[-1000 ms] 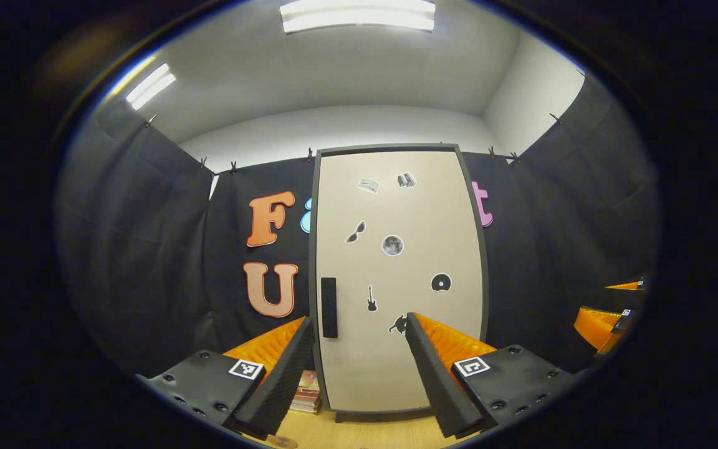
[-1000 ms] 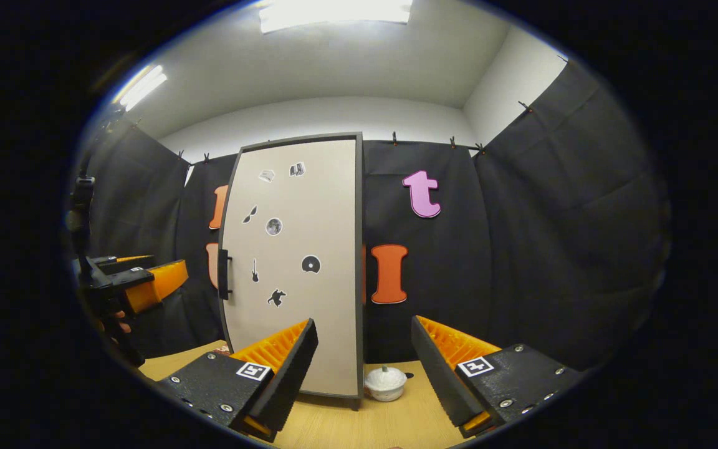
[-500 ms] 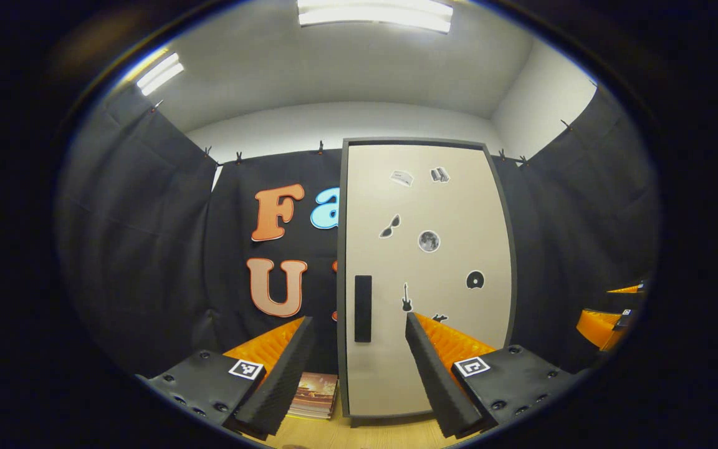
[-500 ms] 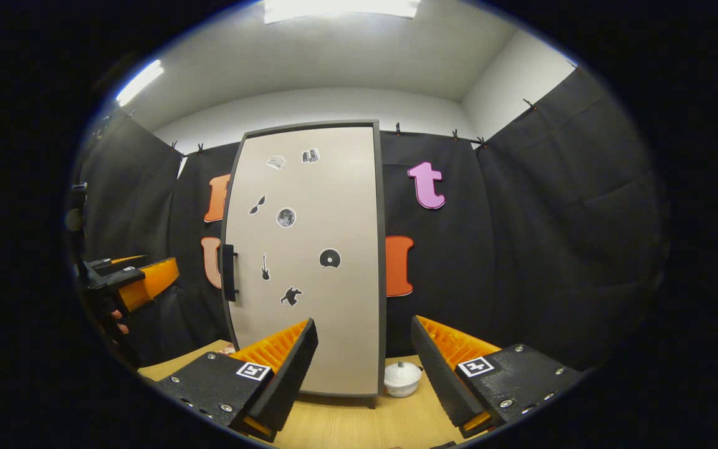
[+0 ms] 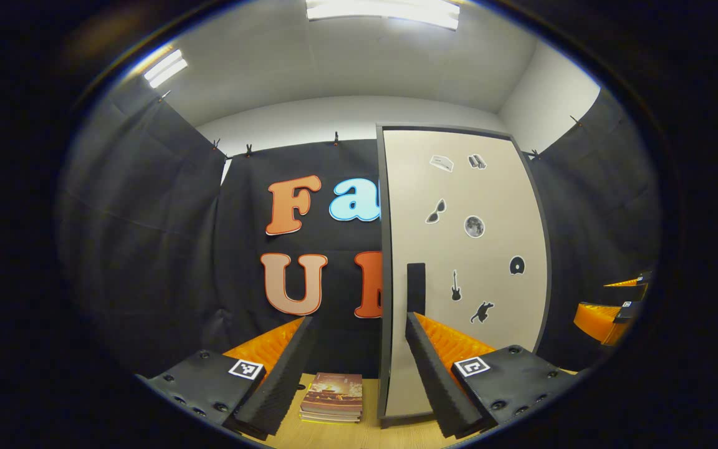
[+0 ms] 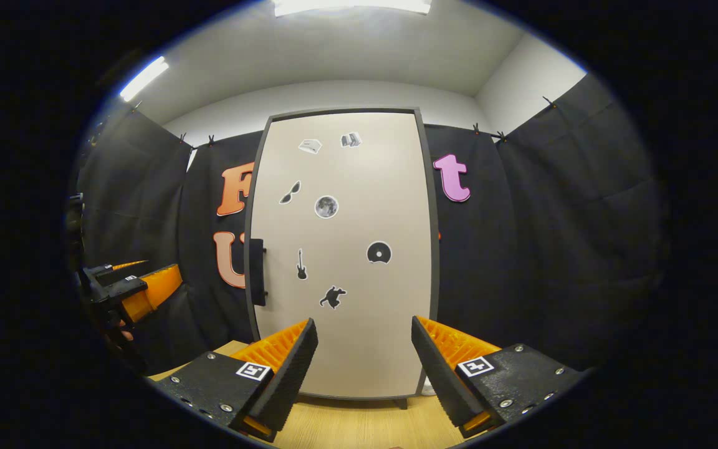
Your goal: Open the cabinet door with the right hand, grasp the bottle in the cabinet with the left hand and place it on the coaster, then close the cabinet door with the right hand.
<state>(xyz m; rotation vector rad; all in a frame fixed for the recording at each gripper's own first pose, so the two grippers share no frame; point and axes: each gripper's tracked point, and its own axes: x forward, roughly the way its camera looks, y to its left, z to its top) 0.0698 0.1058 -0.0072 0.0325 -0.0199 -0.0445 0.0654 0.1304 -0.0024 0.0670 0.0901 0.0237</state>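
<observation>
On the cabinet door [image 6: 346, 249] left edge, the handle [image 6: 257, 272] should be gripped; rigid, light swing expected. Right gripper [image 6: 364, 362] and left gripper [image 5: 359, 368] are held wide apart, empty.

cabinet door [image 6: 343, 249] shut: inside hidden | stickers [image 6: 326, 206] too small to tell

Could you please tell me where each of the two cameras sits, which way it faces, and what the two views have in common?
Left gripper view: rides the left gripper, facing the shut cabinet door from its handle side; its own two fingers show below, a stack of books between them.
Right gripper view: rides the right gripper, facing the door squarely; its own fingers show below, and the left gripper with a bit of hand at left.
Shared: door, door handle, wooden table.
</observation>
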